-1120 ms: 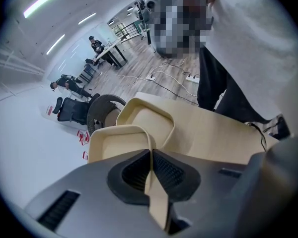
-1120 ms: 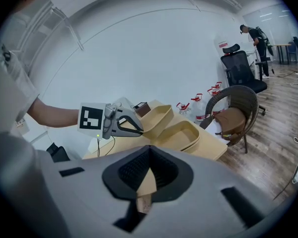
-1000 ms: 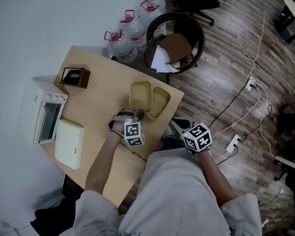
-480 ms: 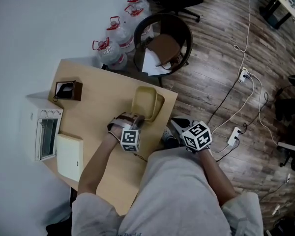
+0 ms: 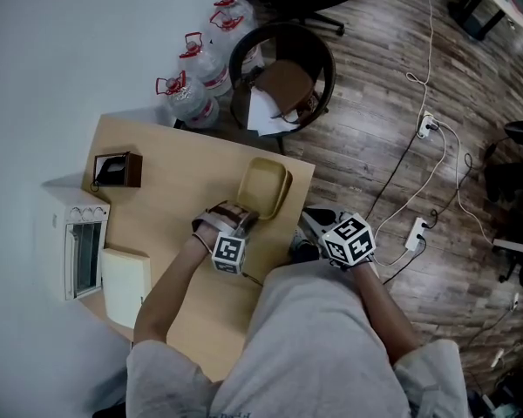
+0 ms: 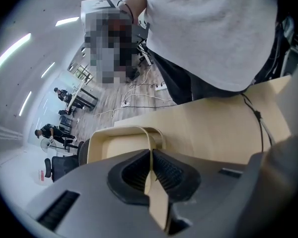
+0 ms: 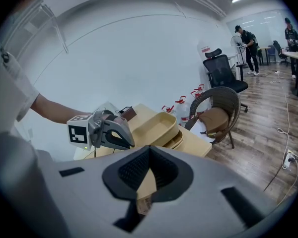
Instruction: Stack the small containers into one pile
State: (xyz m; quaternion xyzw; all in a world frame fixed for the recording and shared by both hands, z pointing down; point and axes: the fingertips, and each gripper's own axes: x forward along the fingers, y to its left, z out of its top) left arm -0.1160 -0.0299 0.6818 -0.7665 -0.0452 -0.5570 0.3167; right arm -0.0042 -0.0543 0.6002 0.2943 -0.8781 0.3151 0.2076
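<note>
The left gripper (image 6: pixel 150 168) is pinching the thin side wall of the top container (image 5: pixel 263 184). Its jaws are squeezing right down on that wall. The right gripper (image 7: pixel 148 176) is waiting just off the edge of the table (image 5: pixel 161 194). Its jaws are pressing together, and I am not seeing anything in them.

The top container is sitting at the far corner of the table, inside the bottom container (image 7: pixel 183 140). The bottom one's rim is peeking out from under it.

These tubs are looking light, thin and smooth, like plastic. I am guessing the wall is bending a little when it is squeezed, and it could slip if the squeeze is too soft. The rim and side wall look like the best place to hold, and that is where the left gripper is holding now. Since the tubs are so light, the bottom one may slide on the table if the top one is pushed hard.

A second ago the two tubs were lying side by side on the table, only overlapping a little. Half a second ago the top one was covering more. Now it is lining up over the bottom one. The right gripper is staying by the table's edge.
</note>
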